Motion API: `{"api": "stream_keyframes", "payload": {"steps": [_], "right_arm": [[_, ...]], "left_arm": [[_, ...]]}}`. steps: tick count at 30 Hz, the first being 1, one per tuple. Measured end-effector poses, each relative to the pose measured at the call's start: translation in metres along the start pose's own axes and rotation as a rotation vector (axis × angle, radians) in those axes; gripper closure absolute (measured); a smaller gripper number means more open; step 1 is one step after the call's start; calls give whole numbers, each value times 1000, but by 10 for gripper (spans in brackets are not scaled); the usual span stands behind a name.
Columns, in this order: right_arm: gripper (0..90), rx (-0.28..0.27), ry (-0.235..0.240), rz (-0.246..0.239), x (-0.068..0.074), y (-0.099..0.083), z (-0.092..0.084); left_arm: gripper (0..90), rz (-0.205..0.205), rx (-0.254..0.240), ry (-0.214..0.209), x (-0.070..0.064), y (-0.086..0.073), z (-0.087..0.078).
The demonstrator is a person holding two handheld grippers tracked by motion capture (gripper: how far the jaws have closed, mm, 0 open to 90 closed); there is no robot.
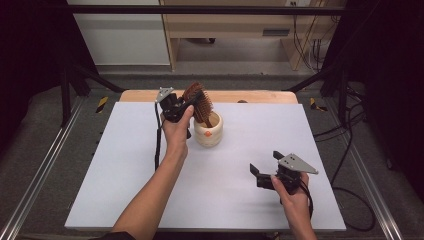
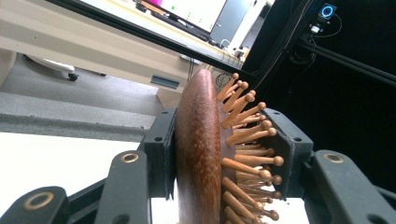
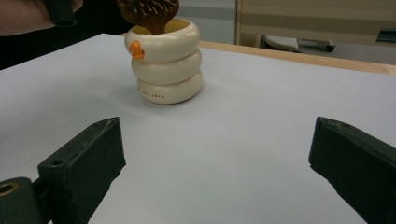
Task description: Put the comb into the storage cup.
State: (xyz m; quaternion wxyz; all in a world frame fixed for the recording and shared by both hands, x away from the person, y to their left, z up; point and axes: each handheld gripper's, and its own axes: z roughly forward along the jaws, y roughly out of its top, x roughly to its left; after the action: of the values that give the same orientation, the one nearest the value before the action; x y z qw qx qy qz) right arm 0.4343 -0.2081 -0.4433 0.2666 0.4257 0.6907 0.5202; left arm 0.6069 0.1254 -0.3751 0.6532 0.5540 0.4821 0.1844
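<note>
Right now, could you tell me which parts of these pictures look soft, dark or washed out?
High view: both sides fall into black. Left gripper view: the hairbrush is fairly sharp, the sheet beneath washed out. Right gripper view: the cup is clear, its own jaws soft.

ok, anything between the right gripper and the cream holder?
Nothing: only bare white table top separates the open right gripper from the cream ringed holder, as the right gripper view shows. High view agrees.

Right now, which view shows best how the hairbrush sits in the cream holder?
The high view: the hairbrush stands handle-down in the cream holder, head gripped by the left gripper. The right gripper view shows the holder whole, the brush cropped; the left gripper view shows the clamped head.
</note>
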Motion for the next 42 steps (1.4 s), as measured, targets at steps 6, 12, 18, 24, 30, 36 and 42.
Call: {"api": "stream_keyframes", "payload": {"steps": [6, 12, 18, 24, 30, 36, 42], "right_arm": [[37, 2, 1, 3, 0, 0, 0], [37, 1, 1, 4, 0, 0, 0], [37, 3, 3, 6, 0, 0, 1], [37, 4, 1, 2, 1, -1, 1], [37, 4, 3, 3, 0, -1, 0], [37, 4, 4, 2, 0, -1, 1], [37, 5, 3, 2, 0, -1, 1]], "left_arm": [[504, -21, -7, -3, 1, 0, 0], [504, -23, -8, 1, 1, -1, 0], [503, -26, -10, -3, 2, 0, -2], [503, -39, -13, -2, 4, -1, -2], [503, -41, -17, 3, 5, -2, 0], [502, -39, -18, 4, 7, -2, 0], [501, -48, -16, 3, 9, -3, 0]]}}
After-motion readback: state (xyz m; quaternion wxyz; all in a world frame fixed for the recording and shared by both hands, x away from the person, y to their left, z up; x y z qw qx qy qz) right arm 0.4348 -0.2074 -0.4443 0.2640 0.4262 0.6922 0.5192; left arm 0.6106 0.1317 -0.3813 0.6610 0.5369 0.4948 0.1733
